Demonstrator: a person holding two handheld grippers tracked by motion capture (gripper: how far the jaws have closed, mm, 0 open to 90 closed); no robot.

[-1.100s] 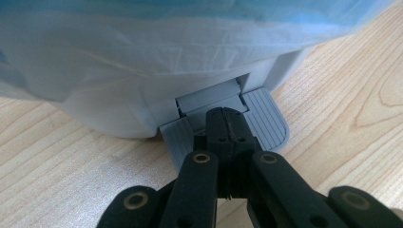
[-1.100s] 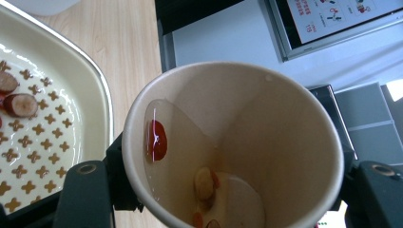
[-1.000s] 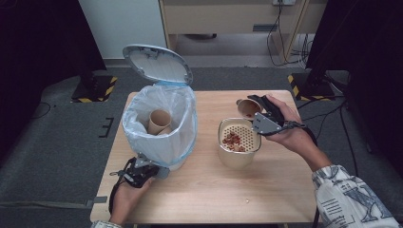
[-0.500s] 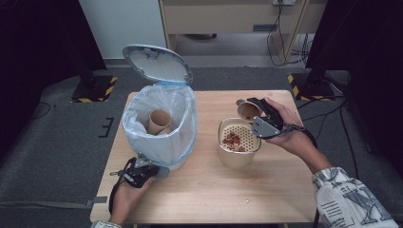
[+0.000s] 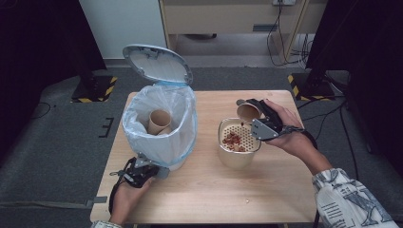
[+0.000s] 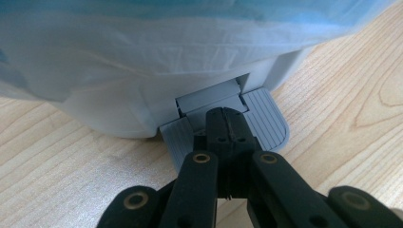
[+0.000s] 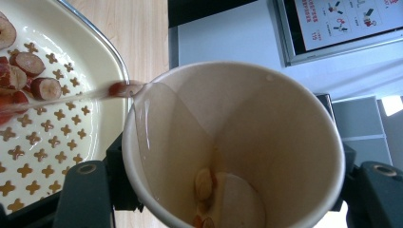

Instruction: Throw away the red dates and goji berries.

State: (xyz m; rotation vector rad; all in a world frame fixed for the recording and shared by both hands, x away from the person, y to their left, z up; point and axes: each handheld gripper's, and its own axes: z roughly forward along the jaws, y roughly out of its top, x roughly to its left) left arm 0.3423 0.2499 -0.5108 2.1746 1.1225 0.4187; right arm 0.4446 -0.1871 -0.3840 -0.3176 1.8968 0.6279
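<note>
Pouring from a paper cup (image 7: 237, 147) into a strainer bowl (image 5: 236, 159), bin pedal (image 6: 266, 118) pressed.

Right gripper (image 5: 256, 118) clamped around the tilted cup, rim tipped over the bowl just beside and below the jaws, thin stream of liquid (image 7: 71, 97) running onto the perforated insert with red fruit pieces (image 5: 233, 139). Left gripper (image 6: 227, 130) fully closed, tips resting on the grey pedal at the foot of the bagged bin (image 5: 159, 126), lid (image 5: 157, 64) raised, another cup (image 5: 159, 121) inside.

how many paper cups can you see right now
2. One paper cup is tilted in the right gripper over the strainer bowl; another sits inside the lined bin. More may be hidden there.
</note>
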